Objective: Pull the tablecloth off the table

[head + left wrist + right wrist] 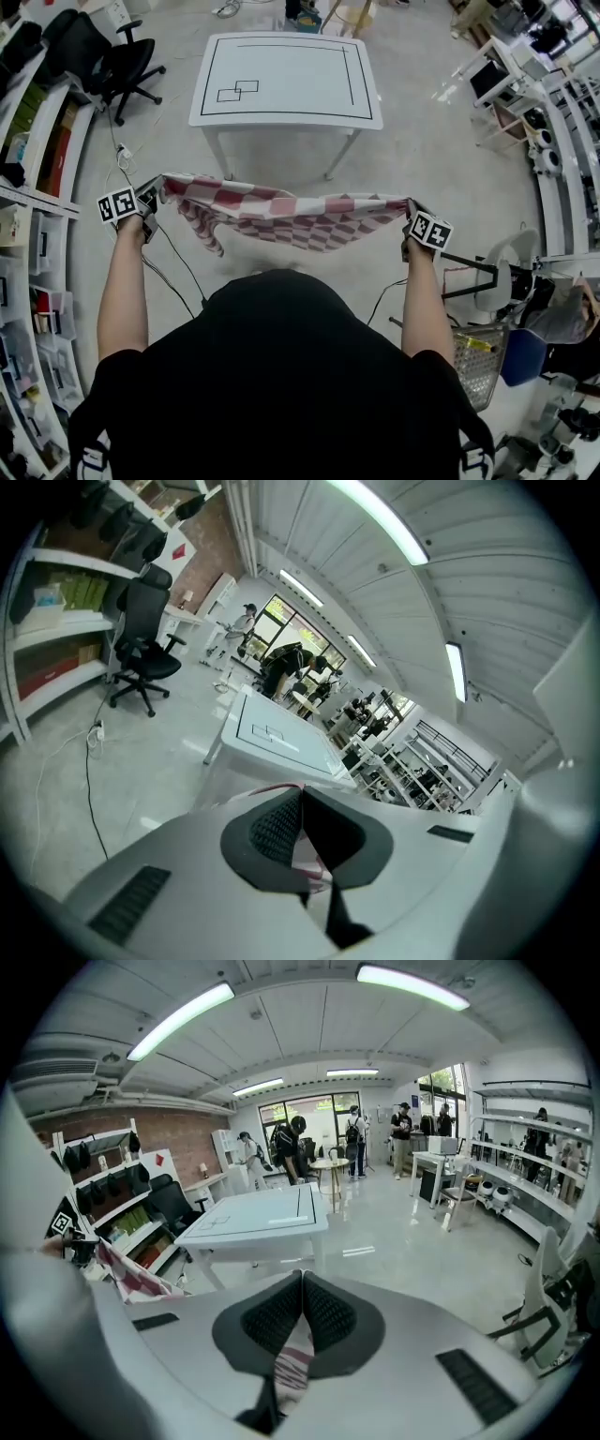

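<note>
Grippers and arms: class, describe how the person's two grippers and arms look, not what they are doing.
The left gripper and right gripper each have a light grey shell with dark slotted vents, black ribbed pads and a white cube printed with black square markers. A black cable hangs from each. The person wears a black short-sleeved top.

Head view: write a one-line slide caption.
Left tongs and right tongs hold the red-checked tablecloth in the air, off the white table.
</note>
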The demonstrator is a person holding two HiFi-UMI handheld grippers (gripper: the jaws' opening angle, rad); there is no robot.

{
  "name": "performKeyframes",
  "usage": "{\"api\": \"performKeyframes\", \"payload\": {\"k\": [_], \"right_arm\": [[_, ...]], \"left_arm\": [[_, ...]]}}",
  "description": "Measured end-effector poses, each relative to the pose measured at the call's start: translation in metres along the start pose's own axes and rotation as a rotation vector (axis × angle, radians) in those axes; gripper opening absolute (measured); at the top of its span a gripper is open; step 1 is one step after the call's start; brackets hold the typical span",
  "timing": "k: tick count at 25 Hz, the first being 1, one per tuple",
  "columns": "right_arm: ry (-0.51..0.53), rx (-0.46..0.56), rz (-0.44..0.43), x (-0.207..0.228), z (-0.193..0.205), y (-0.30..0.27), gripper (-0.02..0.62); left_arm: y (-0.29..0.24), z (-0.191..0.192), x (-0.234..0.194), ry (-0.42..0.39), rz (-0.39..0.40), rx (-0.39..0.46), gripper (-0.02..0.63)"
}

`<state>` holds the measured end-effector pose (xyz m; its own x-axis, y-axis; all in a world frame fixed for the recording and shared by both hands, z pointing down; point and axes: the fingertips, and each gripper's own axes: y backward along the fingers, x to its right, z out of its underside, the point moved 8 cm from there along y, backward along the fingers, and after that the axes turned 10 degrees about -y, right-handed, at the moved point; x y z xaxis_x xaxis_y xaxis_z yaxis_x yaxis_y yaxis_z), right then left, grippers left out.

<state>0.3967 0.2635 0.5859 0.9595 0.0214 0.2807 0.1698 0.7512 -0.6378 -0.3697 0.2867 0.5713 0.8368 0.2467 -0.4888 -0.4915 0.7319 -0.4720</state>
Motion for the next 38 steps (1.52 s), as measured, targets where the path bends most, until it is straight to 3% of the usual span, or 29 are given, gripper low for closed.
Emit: {"api": "performKeyframes", "payload": {"k": [9, 17, 24, 38], "right_arm": [[0.023, 0.157, -0.093, -0.035, -0.076, 0.017, 0.025], [0.054, 0.245, -0.142, -0.055, -0.12, 0.038, 0.025], [0.117, 0.298, -0.159, -0.065, -0.135, 0.058, 0.025], [0.109, 0.276, -0.151, -0.065, -0.128, 0.053, 0.025]], "left_arm": [[0.007, -0.055, 0.043, -0.075, 0.015, 0.169, 0.021], [0.011, -0.09, 0.086, -0.13, 0.055, 0.256, 0.021], [0.013, -0.094, 0.102, -0.149, 0.086, 0.316, 0.021], [0.006, -0.089, 0.097, -0.157, 0.074, 0.305, 0.021]]}}
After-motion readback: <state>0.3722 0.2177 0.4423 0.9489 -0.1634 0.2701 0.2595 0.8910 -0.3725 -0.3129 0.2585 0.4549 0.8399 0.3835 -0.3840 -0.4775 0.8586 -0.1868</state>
